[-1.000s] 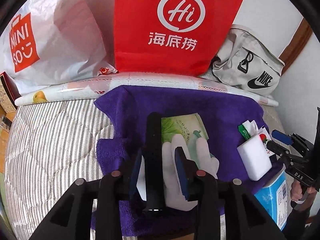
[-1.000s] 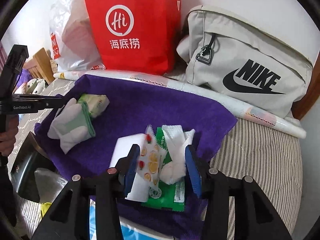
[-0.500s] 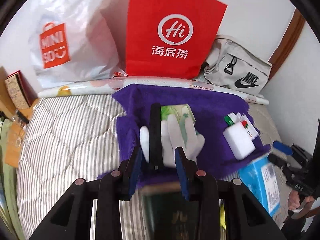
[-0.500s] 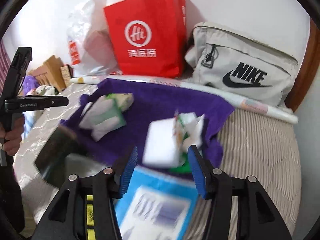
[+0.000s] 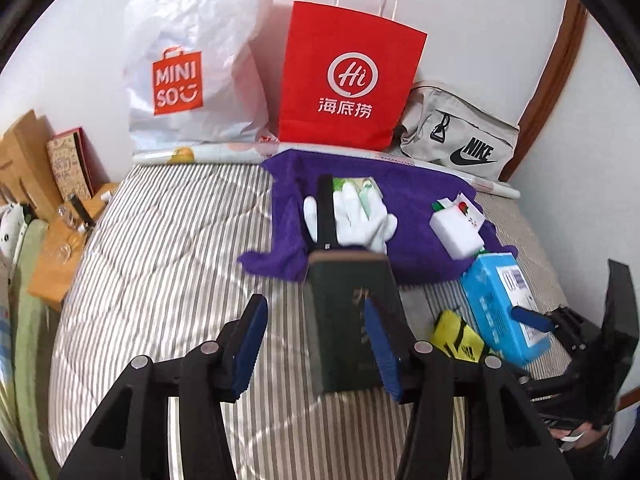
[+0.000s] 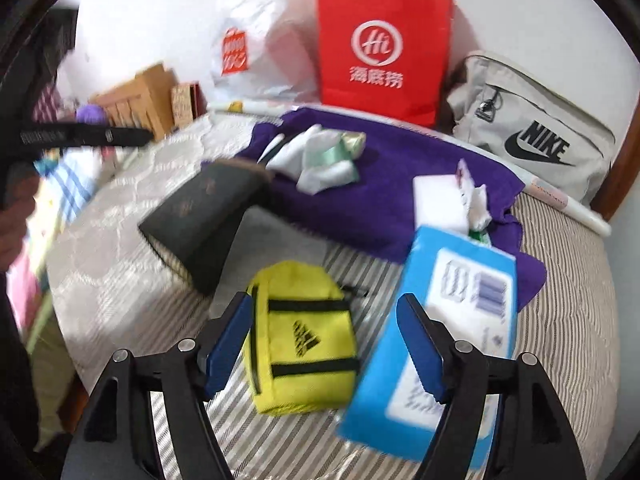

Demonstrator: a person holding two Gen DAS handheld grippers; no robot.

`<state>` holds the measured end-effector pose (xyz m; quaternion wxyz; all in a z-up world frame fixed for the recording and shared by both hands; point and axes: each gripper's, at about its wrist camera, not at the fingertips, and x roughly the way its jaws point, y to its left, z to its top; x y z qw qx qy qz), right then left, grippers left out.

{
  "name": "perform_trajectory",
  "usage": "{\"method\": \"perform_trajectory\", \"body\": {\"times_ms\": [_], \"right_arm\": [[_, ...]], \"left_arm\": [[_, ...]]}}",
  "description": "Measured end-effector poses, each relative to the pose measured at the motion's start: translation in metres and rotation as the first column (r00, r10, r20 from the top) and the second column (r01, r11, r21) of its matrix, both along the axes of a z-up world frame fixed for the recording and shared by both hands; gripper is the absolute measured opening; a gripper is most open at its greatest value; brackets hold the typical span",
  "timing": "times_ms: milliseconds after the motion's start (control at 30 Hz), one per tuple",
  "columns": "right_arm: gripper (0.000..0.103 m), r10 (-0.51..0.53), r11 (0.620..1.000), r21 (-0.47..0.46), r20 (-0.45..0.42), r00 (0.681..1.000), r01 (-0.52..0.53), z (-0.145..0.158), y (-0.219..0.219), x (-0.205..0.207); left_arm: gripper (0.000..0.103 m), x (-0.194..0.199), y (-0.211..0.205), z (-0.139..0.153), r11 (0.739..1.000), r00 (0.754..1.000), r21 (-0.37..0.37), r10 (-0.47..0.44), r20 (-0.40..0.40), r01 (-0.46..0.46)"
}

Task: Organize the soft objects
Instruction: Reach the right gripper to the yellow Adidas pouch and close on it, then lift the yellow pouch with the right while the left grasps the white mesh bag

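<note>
I judged the step to be picking the next soft thing. My right tool hung released, fingers either side of the yellow pouch on the bed, not touching it (a blurred view); next it needed lowering and closing. My left tool was released too.

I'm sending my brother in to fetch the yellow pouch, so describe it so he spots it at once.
On the striped bed, look in front of the purple towel. The yellow pouch lies between a dark green book and a blue box. It is the only bright yellow thing, with black straps and a black logo.
</note>
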<state>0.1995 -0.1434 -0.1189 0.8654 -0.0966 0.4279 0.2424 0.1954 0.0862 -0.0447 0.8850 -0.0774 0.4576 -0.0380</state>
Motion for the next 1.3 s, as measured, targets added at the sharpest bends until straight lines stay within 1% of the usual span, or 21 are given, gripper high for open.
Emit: {"method": "perform_trajectory", "body": {"times_ms": [200,233,300,400,467,500,533,567,633,667,733,800,967,1133,1300], "right_arm": [[0.074,0.046,0.994,-0.104,0.002,0.999,-0.046,-0.023,0.027,-0.022],[0.074,0.051,0.990,-0.131,0.015,0.999,-0.049,-0.026,0.032,-0.025],[0.074,0.032,0.978,-0.210,0.080,0.996,-0.014,-0.035,0.041,-0.031],[0.073,0.035,0.963,-0.270,0.105,0.994,-0.005,-0.045,0.048,-0.034],[0.067,0.034,0.951,-0.310,0.142,0.989,0.012,-0.050,0.053,-0.036],[0.056,0.035,0.947,-0.322,0.146,0.989,0.014,-0.053,0.054,-0.037],[0.049,0.038,0.945,-0.328,0.133,0.990,0.008,-0.056,0.056,-0.035],[0.048,0.037,0.950,-0.311,0.125,0.991,0.004,-0.057,0.055,-0.034],[0.032,0.012,0.951,-0.309,0.133,0.991,0.030,-0.056,0.054,-0.030],[0.029,0.004,0.950,-0.309,0.138,0.990,0.039,-0.055,0.053,-0.029],[0.020,-0.003,0.960,-0.278,0.134,0.991,0.040,-0.050,0.051,-0.029],[0.016,-0.010,0.970,-0.241,0.136,0.991,0.043,-0.041,0.047,-0.031],[0.011,-0.020,0.991,-0.131,0.123,0.992,0.036,-0.021,0.033,-0.047],[0.009,-0.033,0.997,-0.060,0.117,0.993,0.041,-0.010,0.015,-0.073],[0.008,-0.033,0.999,0.016,0.126,0.991,0.031,0.002,-0.001,-0.096]], "left_arm": [[0.048,-0.023,0.006,-0.022,0.999,1.000,-0.046,0.006,-0.024,-0.007],[0.048,-0.026,0.007,-0.025,0.999,1.000,-0.052,0.003,-0.025,-0.004],[0.048,-0.032,0.007,-0.032,0.998,1.000,-0.062,-0.001,-0.028,-0.001],[0.048,-0.039,0.006,-0.043,0.997,0.999,-0.076,-0.018,-0.040,0.015],[0.048,-0.041,0.004,-0.048,0.998,0.999,-0.061,-0.030,-0.046,0.027],[0.048,-0.041,0.003,-0.049,0.998,0.998,-0.053,-0.032,-0.047,0.030],[0.048,-0.041,0.002,-0.050,0.998,0.998,-0.048,-0.036,-0.046,0.034],[0.048,-0.042,0.001,-0.050,0.998,0.998,-0.047,-0.039,-0.045,0.037],[0.048,-0.043,0.000,-0.049,0.998,0.998,-0.050,-0.045,-0.042,0.043],[0.048,-0.044,0.000,-0.049,0.998,0.998,-0.049,-0.044,-0.041,0.042],[0.048,-0.046,-0.002,-0.050,0.998,0.998,-0.045,-0.043,-0.044,0.041],[0.048,-0.049,-0.007,-0.051,0.998,0.998,-0.044,-0.054,-0.043,0.052],[0.048,-0.055,-0.026,-0.060,0.995,0.995,-0.051,-0.088,-0.052,0.085],[0.048,-0.061,-0.054,-0.072,0.990,0.989,-0.054,-0.134,-0.064,0.131],[0.048,-0.060,-0.075,-0.080,0.986,0.985,-0.059,-0.158,-0.072,0.154]]}}
